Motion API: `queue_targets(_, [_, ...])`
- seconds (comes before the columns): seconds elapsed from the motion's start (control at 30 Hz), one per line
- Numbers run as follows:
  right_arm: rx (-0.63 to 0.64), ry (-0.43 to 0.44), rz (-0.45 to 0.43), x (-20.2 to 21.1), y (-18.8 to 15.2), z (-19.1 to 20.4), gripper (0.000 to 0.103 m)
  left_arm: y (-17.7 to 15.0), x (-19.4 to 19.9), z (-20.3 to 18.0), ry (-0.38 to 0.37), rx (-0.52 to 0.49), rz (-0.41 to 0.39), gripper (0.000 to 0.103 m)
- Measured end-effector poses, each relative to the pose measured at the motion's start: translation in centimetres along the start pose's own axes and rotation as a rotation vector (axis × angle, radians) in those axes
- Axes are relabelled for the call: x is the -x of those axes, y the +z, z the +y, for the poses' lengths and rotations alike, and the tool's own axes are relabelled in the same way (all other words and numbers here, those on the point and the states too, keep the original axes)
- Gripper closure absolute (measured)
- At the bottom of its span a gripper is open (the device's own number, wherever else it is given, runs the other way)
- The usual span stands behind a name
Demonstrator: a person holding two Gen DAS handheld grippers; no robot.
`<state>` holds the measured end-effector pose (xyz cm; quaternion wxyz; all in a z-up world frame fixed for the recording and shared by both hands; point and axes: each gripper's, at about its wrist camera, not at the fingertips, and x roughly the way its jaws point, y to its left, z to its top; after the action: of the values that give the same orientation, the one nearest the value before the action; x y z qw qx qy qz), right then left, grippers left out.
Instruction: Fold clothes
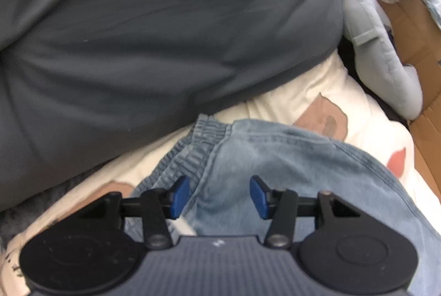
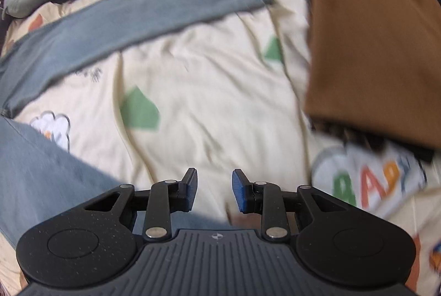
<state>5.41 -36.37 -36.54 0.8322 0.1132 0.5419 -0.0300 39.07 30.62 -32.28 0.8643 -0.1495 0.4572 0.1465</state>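
A pair of light blue denim trousers (image 1: 289,158) lies on a cream printed bedspread (image 1: 317,86). In the left wrist view its gathered elastic waistband (image 1: 193,150) sits just ahead of my left gripper (image 1: 219,195), which hovers open over the denim with nothing between its blue pads. In the right wrist view one trouser leg (image 2: 143,12) stretches diagonally across the bedspread (image 2: 220,103) toward the far right, and the other leg (image 2: 41,172) lies at the lower left. My right gripper (image 2: 214,191) is open above the bedspread, beside that nearer leg, holding nothing.
A large dark grey pillow (image 1: 151,34) fills the far left of the left wrist view. A grey neck pillow (image 1: 380,48) and a cardboard box (image 1: 413,29) sit at the right. A brown folded cloth (image 2: 372,48) lies over a white printed garment (image 2: 372,180).
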Motion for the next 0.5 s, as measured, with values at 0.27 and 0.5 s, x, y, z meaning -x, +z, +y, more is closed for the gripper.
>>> queue_targets(0.27, [0.099,0.044,-0.086,-2.9,7.9,3.0,0.068,1.4,-4.0,-0.8,0.004,0.025,0.018,0.058])
queue_targets(0.5, [0.175,0.052,-0.139,-6.4,14.9,5.4,0.068,1.6,-7.2,-0.7,0.022,0.028,0.051,0.059])
